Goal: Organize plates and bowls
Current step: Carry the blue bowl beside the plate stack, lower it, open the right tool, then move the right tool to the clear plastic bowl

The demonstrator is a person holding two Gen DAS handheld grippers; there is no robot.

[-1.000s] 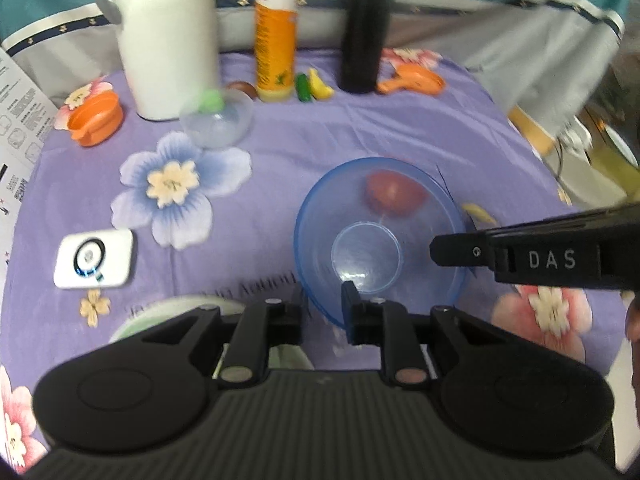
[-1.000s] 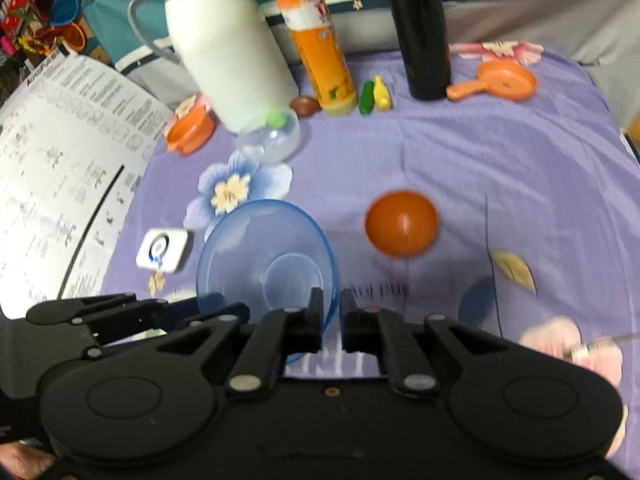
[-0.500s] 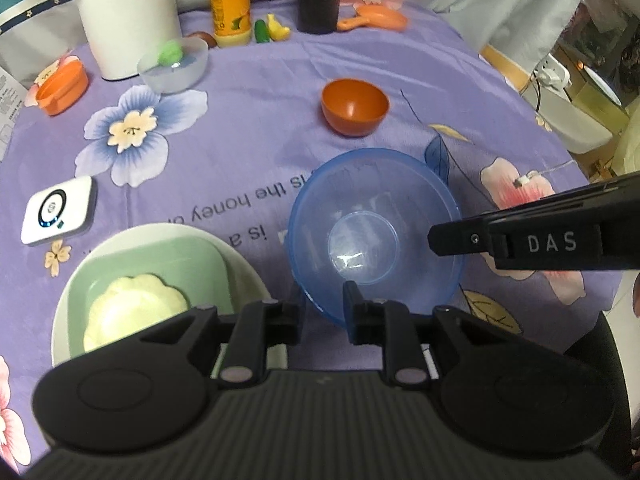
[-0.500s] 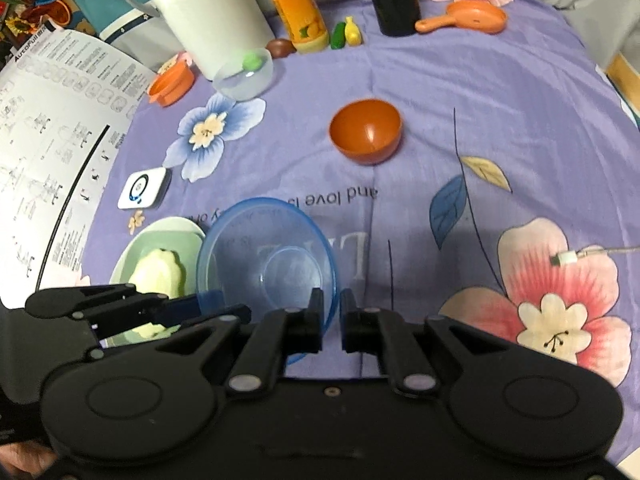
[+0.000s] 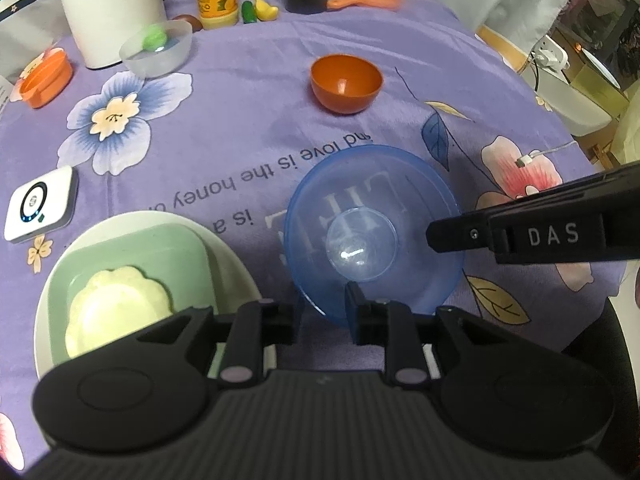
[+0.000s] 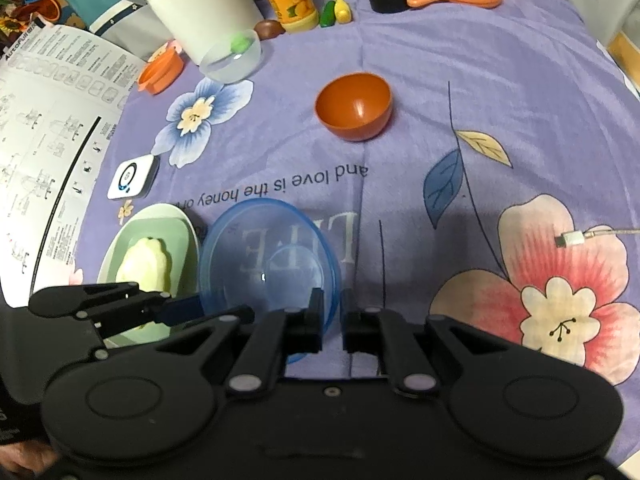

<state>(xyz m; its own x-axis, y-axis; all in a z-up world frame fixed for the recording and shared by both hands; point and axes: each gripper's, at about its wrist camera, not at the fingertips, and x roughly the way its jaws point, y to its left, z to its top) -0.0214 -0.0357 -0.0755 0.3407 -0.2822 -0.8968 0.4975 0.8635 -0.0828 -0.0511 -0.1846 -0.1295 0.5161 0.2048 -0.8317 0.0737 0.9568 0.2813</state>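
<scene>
Both grippers have carried the blue bowl (image 5: 374,236) back toward the near edge of the cloth; the orange bowl (image 5: 346,83) now sits well ahead of the fingertips, and the plate stack (image 5: 224,248) has come into view just left of the bowl. That suggests the bowl is headed for the stack. The left gripper (image 5: 324,312) is nearly closed, pinching the bowl's near rim. The right gripper (image 6: 331,314) likewise clamps the rim on the opposite side.
</scene>
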